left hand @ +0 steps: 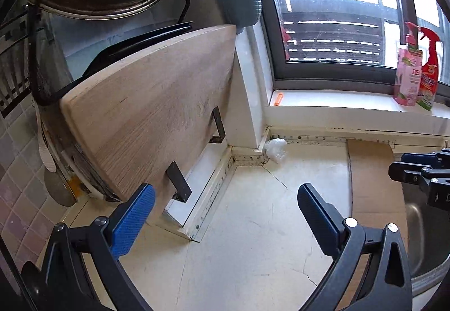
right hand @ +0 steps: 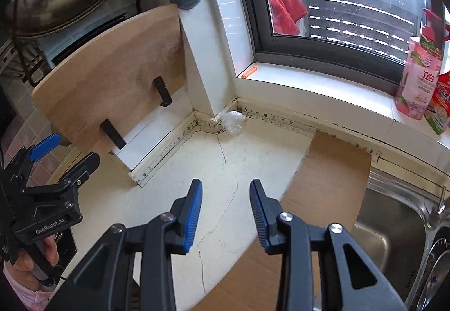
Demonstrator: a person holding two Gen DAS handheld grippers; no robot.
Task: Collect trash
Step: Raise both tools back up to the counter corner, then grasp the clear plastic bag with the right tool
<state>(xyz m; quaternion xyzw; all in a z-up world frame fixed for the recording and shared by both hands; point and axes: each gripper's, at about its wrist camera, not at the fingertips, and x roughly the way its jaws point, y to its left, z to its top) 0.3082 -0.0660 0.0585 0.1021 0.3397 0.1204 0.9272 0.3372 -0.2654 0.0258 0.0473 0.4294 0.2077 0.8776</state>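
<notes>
We hold the left gripper spread wide and the right gripper narrowly parted — both empty. One crumpled plastic wad sits in the counter corner; two bottles stand on the sill.

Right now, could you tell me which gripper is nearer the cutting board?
Left: the left gripper hovers beside the cutting board; the right gripper is farther off, over the counter.
</notes>
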